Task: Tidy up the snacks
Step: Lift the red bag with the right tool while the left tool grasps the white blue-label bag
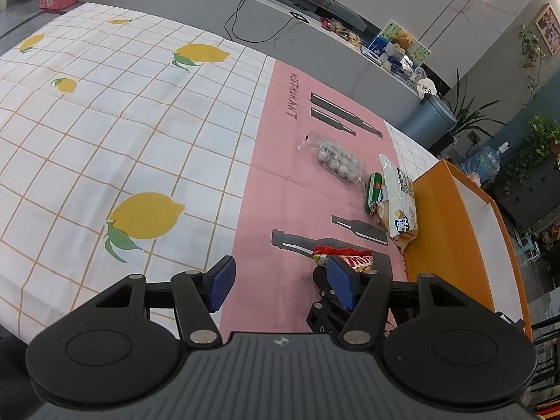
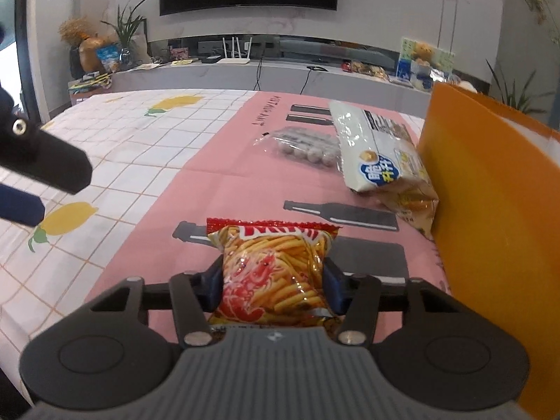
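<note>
**Chip bag held across its middle; soft, light load**

The chip bag is seen between the pads of the right gripper, which are pressed against its two sides near the lower half, over the pink mat and just beside the orange box. Whether the bag rests on the mat or is slightly raised cannot be told. The left gripper is held with its jaws apart and nothing between them, above the checked cloth.

Handling, as judged: the bag is taken to be light, air-filled and crinkly, with a glossy, slippery film. The contents are thin sticks and are expected to break if squeezed hard. A hold across the puffed belly is likely to yield and slide; the flat sealed top edge would be the firmer place.

Other snacks noted on the mat: a white bag leaning on the box wall, a clear pack of round balls, and a green sausage. All are judged soft-packed and light.
</note>
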